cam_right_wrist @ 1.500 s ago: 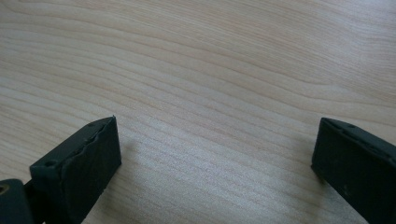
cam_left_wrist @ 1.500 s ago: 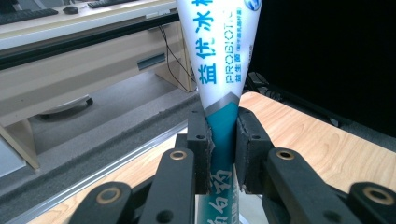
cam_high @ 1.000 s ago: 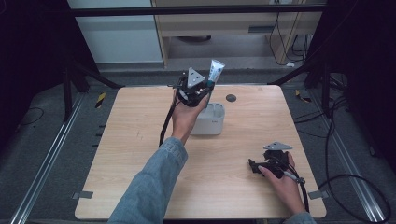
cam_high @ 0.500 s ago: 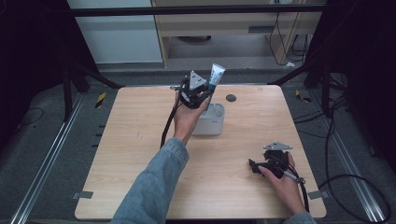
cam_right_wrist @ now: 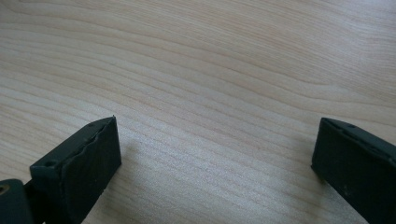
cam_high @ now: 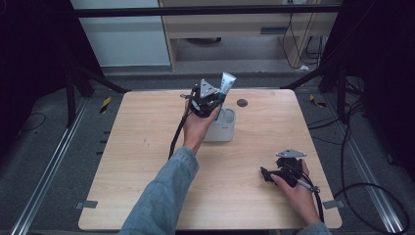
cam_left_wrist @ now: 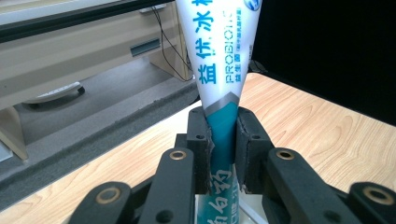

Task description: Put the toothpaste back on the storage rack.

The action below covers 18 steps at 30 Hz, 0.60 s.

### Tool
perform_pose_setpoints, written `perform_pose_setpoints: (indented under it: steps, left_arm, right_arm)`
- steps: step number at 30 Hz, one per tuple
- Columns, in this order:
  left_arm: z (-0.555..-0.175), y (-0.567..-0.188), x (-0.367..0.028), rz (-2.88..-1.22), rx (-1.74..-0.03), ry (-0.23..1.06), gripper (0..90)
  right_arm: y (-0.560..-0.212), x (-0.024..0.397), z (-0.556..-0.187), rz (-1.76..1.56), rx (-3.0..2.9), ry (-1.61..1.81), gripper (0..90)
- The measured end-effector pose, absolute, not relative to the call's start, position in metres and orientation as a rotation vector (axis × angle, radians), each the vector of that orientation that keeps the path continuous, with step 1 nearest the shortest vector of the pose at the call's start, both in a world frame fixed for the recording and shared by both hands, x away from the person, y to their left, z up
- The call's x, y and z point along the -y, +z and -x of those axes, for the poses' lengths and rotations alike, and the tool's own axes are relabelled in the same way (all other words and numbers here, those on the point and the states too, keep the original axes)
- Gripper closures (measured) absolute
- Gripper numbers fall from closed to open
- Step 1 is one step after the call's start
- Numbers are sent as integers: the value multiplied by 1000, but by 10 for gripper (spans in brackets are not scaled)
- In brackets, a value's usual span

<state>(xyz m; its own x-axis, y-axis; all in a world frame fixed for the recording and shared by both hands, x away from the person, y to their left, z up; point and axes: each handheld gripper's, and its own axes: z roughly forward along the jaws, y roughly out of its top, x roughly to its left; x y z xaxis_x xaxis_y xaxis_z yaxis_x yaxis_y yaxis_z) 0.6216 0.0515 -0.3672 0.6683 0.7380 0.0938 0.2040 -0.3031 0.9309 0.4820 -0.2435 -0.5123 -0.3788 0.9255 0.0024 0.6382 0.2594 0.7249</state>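
Toothpaste tube stands clamped upright between left hand-held gripper jaws

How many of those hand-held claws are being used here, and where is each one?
2. The left claw is above the white container at the far middle of the table, clamped on a toothpaste tube. The right claw rests open near the table's front right.
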Motion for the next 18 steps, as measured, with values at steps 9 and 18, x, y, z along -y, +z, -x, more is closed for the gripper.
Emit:
perform_pose_setpoints:
  steps: [9,18]
  left_arm:
    - [-623,-382,-56,-1878,-768,611,775]
    - [-624,-393,-57,-1920,-782,593,774]
  right_arm:
    - [-512,243,-482,-1422,-2110,909,15]
    - [-512,243,-482,-1422,-2111,907,15]
